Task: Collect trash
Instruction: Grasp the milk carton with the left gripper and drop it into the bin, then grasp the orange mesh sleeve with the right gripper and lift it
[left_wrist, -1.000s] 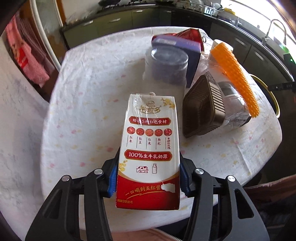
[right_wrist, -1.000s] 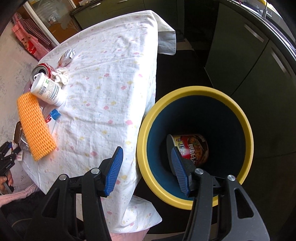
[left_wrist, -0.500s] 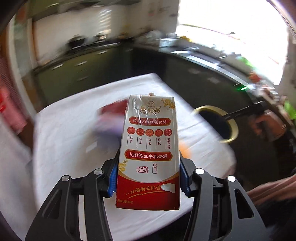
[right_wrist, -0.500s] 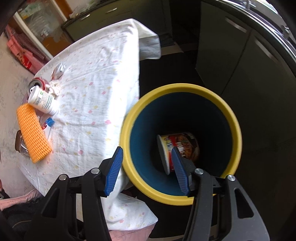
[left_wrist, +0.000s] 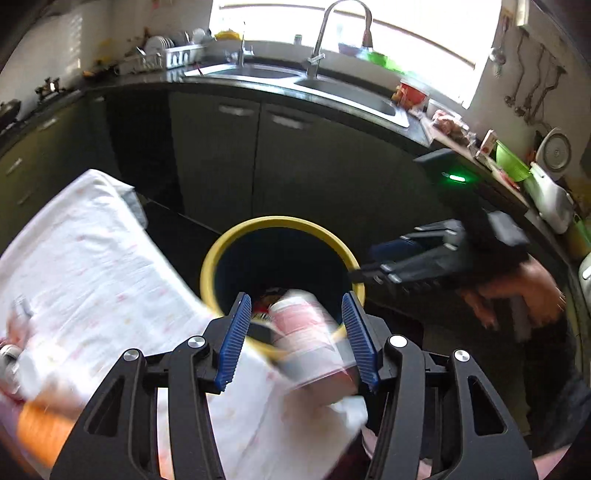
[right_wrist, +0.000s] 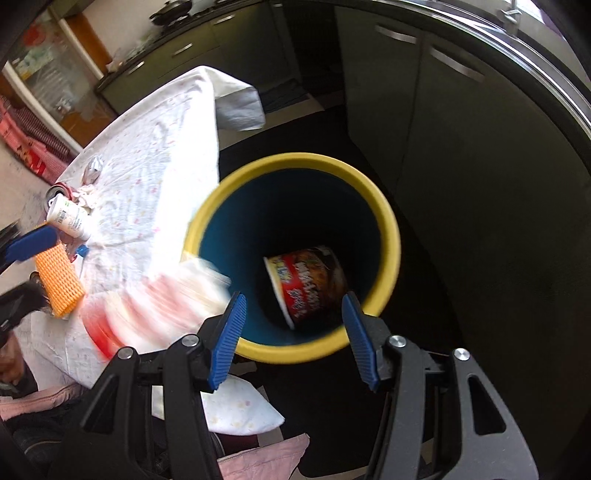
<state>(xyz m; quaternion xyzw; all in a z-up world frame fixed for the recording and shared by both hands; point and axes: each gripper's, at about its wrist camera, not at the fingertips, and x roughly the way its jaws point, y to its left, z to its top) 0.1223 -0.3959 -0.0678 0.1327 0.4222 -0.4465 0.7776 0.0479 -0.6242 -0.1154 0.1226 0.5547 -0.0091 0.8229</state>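
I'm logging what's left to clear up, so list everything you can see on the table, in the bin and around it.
bin: one, yellow rim, blue inside, on floor
table: one, white speckled cloth, beside bin
noodle cup: one, red, lying inside bin
milk carton: one, white and red, blurred, at bin's near rim
foam net: one, orange, on table
bottle: one, white, lying beside foam net
can: one, red, behind bottle
left gripper: black, blue pads, jaws closing, milk carton between them, unpressed
right gripper: black, blue pads, open, empty, above bin
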